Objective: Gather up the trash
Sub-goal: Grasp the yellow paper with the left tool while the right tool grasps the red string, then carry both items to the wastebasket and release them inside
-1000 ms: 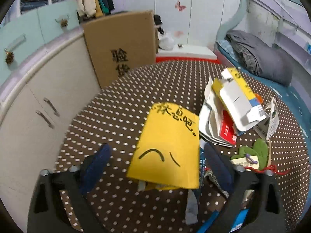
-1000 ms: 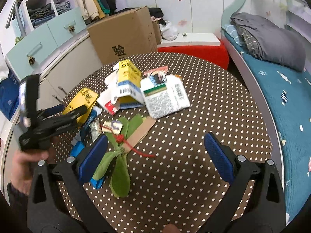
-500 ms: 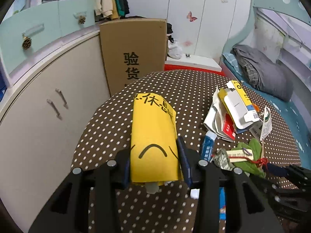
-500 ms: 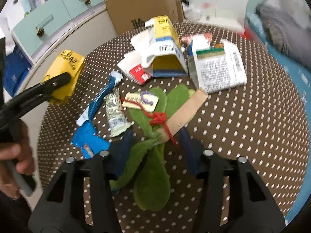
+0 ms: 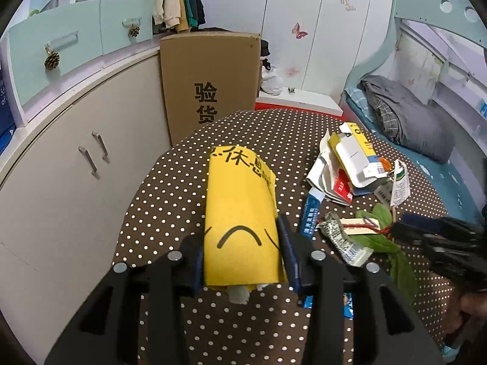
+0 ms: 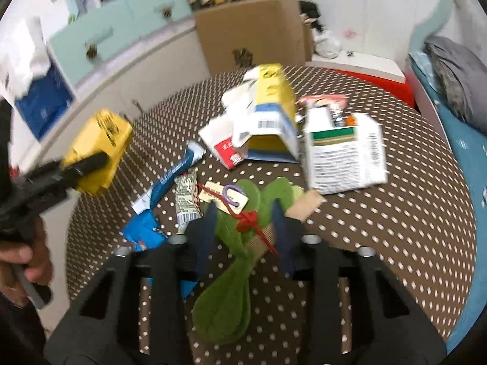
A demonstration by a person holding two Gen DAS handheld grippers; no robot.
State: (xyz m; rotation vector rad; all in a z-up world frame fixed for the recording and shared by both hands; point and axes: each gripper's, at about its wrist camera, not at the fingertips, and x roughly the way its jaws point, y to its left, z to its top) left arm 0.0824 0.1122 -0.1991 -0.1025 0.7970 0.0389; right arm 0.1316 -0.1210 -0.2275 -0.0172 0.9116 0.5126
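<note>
My left gripper (image 5: 242, 252) is shut on a yellow paper packet (image 5: 240, 213) with black characters and a drawn frown, held above the dotted brown table (image 5: 170, 200). The same packet (image 6: 100, 140) shows at the left of the right wrist view, in the left gripper (image 6: 91, 164). My right gripper (image 6: 245, 231) is low over a green leaf bundle (image 6: 231, 289) tied with red string and a paper tag. Its jaws are closing, and the pads touch the bundle's sides. From the left wrist view the right gripper (image 5: 398, 229) reaches the bundle (image 5: 377, 243) from the right.
Around the bundle lie a yellow-and-white carton (image 6: 271, 115), a white box with a green stripe (image 6: 344, 155), a blue tube (image 6: 170, 179), a silver wrapper (image 6: 187, 200) and a blue wrapper (image 6: 143, 234). A cardboard box (image 5: 210, 85) and cupboards (image 5: 61, 167) stand left, a bed (image 5: 426, 152) right.
The left jaws shut on the yellow packet and lifted it off the table. The right gripper came down over the leaf bundle, and its wide jaws narrowed onto it.
</note>
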